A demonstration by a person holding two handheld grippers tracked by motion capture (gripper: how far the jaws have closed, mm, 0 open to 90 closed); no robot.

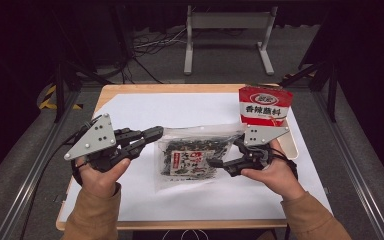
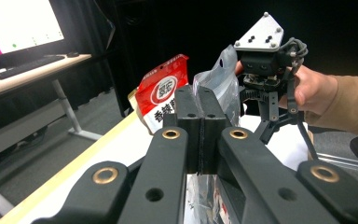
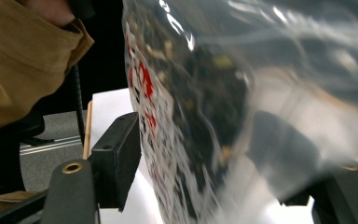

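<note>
Pinching clear bag (image 1: 192,156), left gripper (image 1: 152,135); right gripper (image 1: 220,164) wide around it.

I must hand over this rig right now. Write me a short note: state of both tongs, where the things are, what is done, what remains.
Left tongs: shut on the left edge of the clear bag, holding it lifted.
Right tongs: open, jaws on either side of the bag's right edge, not pressing.
Red packet: upright in the white tray at the table's right edge.
Done: bag gripped on one side.
Left, probably: close the right tongs on the bag and carry on; the goal beyond that I cannot tell.
</note>
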